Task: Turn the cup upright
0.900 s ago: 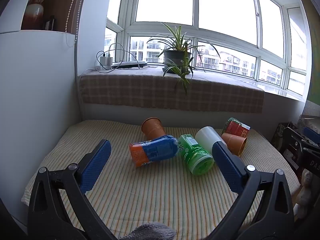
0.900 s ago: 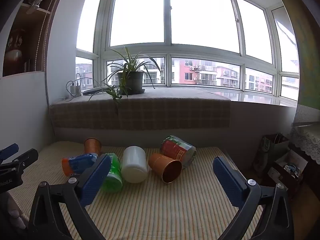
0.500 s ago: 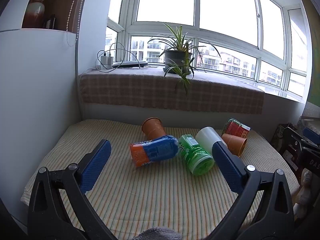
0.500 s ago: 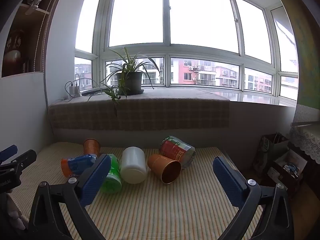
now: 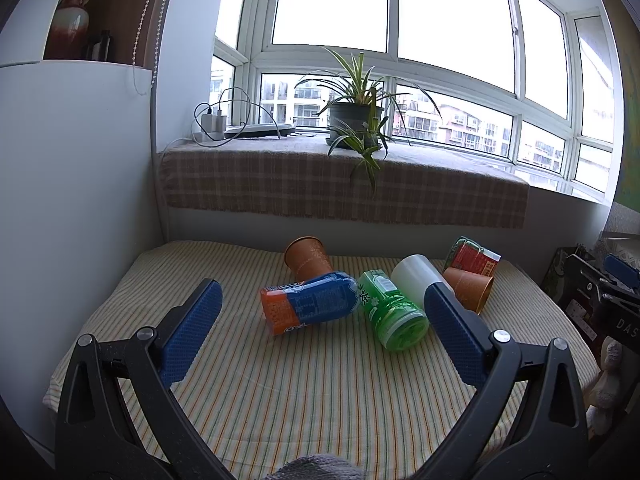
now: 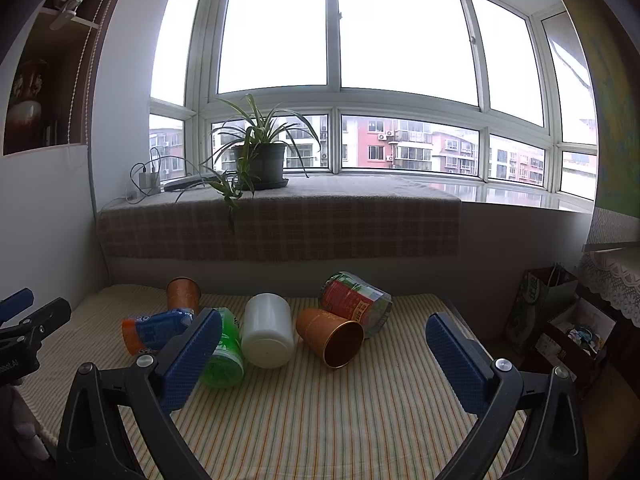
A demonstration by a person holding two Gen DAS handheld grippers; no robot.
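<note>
Orange-brown, the tipped cup (image 6: 330, 336) lies on its side on the striped table (image 6: 360, 420), just right of the white jar (image 6: 267, 335), mouth toward the right gripper (image 6: 324, 360), whose jaws gape wide for approach. The left gripper (image 5: 322, 336) hangs equally wide.

Six cups on the striped cloth: five tipped over, one copper cup (image 5: 307, 256) inverted

Black-framed tool (image 5: 320, 320) with blue textured pads (image 5: 192, 332).
</note>
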